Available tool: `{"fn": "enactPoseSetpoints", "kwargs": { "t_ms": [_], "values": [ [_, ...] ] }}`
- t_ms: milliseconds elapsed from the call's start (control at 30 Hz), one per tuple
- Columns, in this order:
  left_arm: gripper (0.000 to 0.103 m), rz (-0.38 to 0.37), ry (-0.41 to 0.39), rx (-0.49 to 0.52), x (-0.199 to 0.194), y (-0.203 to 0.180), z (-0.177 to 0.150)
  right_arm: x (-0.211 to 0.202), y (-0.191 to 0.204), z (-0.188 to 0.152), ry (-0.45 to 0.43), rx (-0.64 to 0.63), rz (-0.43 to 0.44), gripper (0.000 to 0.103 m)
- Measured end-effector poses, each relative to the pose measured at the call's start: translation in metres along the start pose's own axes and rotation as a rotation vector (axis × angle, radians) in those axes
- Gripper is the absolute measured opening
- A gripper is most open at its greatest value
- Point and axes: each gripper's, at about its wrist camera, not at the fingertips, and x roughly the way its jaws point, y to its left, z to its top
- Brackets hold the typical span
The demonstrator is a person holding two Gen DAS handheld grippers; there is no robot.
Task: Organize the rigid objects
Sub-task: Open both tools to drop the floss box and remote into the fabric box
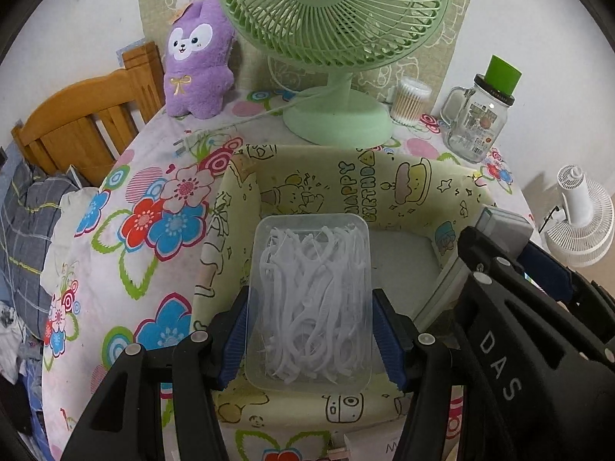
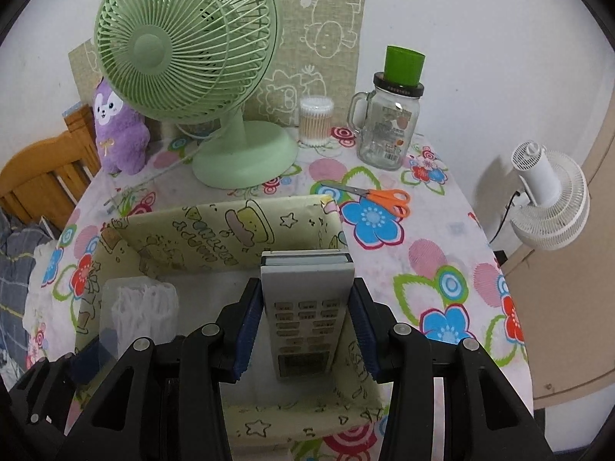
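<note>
L gripper (image 1: 309,332) is clamped on a clear plastic box of floss picks (image 1: 310,299), blue pads touching both long sides. Box sits betw. the fingers, over the open yellow cartoon-print storage box (image 1: 388,176), w/ that box's far wall just ahead of the fingertips.

R gripper (image 2: 303,330) is gripping a grey remote control (image 2: 305,307), pads pressed on its 2 edges, button face up, far end pointing fwd. Remote is inside the storage box, at its right side, near the right wall. Floss box shows to the left of R gripper in the right wrist view.

Beyond the storage box, ahead of both grippers: green desk fan (image 2: 230,146), purple plush (image 1: 198,61), cotton swab tub (image 2: 316,121), glass mug jar (image 2: 386,126) w/ green cup on top. Orange scissors (image 2: 384,199) lie fwd-right of R gripper, just beside the storage box corner, on the floral tablecloth (image 1: 127,230).
</note>
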Motion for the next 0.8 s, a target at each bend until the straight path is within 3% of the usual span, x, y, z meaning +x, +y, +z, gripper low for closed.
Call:
{"fn": "enactPoseSetpoints", "kwargs": {
  "t_ms": [67, 100, 133, 267, 333, 800],
  "values": [
    [0.063, 0.0, 0.001, -0.003, 0.0, 0.0, 0.001, 0.001, 0.0, 0.001, -0.002, 0.002, 0.019, 0.068],
    [0.067, 0.002, -0.007, -0.001, -0.002, -0.001, 0.0, 0.002, 0.0, 0.002, 0.002, 0.006, 0.024, 0.082],
    [0.07, 0.001, -0.011, 0.003, -0.004, -0.001, 0.001, 0.001, -0.001, 0.002, 0.002, 0.014, 0.027, 0.087],
    [0.081, 0.004, -0.008, 0.026, -0.008, -0.005, 0.002, -0.003, -0.007, 0.0, -0.005, 0.068, 0.035, 0.09],
    [0.092, 0.022, -0.023, 0.04, -0.011, -0.008, 0.002, -0.004, -0.01, -0.001, 0.007, 0.084, 0.044, 0.09],
    [0.1, 0.034, -0.052, 0.066, -0.038, -0.012, -0.004, -0.029, -0.016, -0.007, 0.012, 0.103, 0.054, 0.097]
  ]
}}
